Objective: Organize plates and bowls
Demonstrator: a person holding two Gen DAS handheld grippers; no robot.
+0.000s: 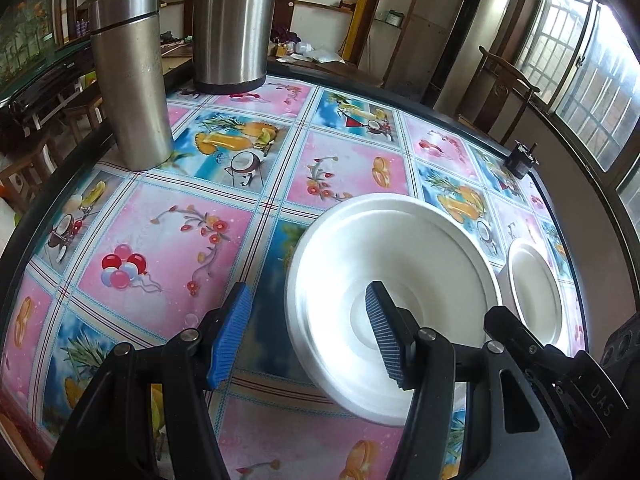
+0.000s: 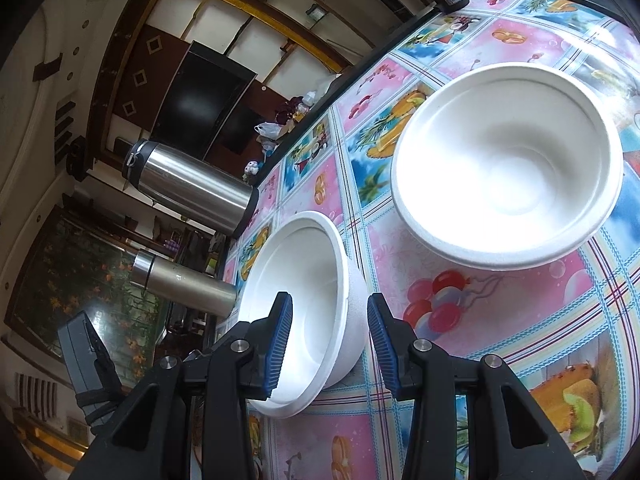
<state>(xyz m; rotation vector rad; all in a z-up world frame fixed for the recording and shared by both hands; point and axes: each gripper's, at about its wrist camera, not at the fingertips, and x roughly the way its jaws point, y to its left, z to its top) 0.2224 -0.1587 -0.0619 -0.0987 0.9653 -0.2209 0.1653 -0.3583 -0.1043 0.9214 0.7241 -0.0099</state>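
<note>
Patterned counter carrying two white foam bowls. Left claw spread, straddling near rim of one foam bowl. Right claw spread, straddling wall of the same bowl; other bowl near.

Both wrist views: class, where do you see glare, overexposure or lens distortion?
Left wrist view: the table edge bows into a curve, daylight blows out the window, and the near bowl looks washed out. Right wrist view: the whole scene is tilted, the far bowl glares inside, and the steel flask carries bright reflections.
</note>
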